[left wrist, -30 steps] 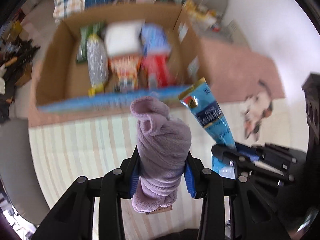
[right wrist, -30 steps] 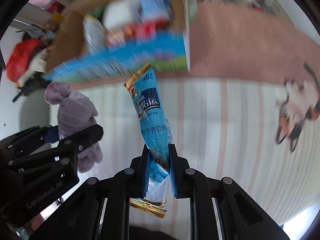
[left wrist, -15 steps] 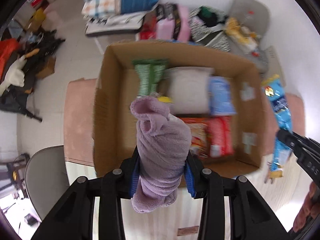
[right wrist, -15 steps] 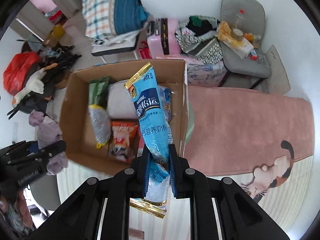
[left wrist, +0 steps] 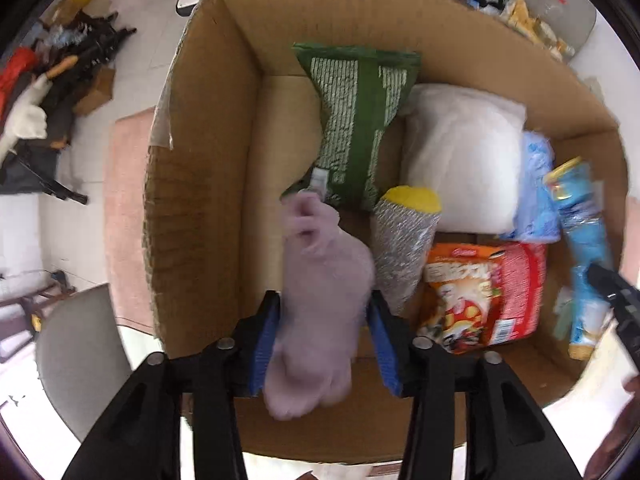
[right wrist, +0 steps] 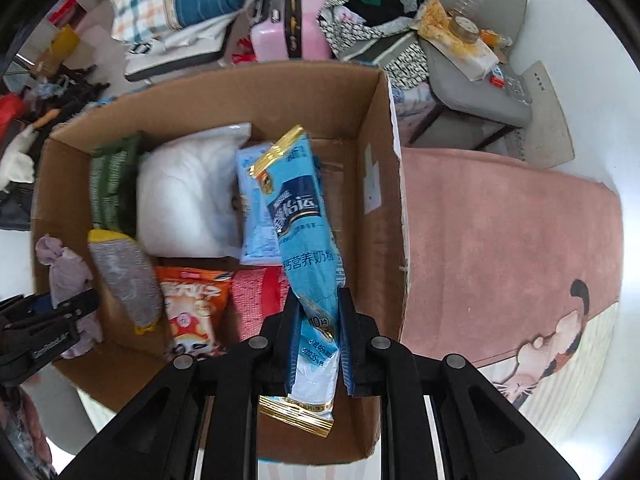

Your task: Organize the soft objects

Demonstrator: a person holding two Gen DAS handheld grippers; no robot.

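Observation:
My left gripper (left wrist: 322,304) points down into the left part of an open cardboard box (left wrist: 200,220). A rolled purple towel (left wrist: 320,248) stands between its blue pads, which still touch it while the jaws are opening. My right gripper (right wrist: 319,300) is shut on a long blue milk-powder packet (right wrist: 304,216) and hangs over the box's right part (right wrist: 380,200). The towel (right wrist: 64,268) and the left gripper (right wrist: 48,316) also show at the right wrist view's left edge. In the left wrist view the blue packet (left wrist: 584,240) and right gripper (left wrist: 612,292) show at the right.
Inside the box lie a green packet (left wrist: 356,120), a white pillow (left wrist: 460,160), a silver and yellow roll (left wrist: 404,252), an orange-red noodle packet (left wrist: 480,292) and a light blue pack (left wrist: 536,192). A pink rug (right wrist: 500,240), a grey chair (right wrist: 472,80) and floor clutter surround it.
Both grippers have travelled from the striped surface to above the box and come lower into it. The left jaws stand slightly wider around the towel.

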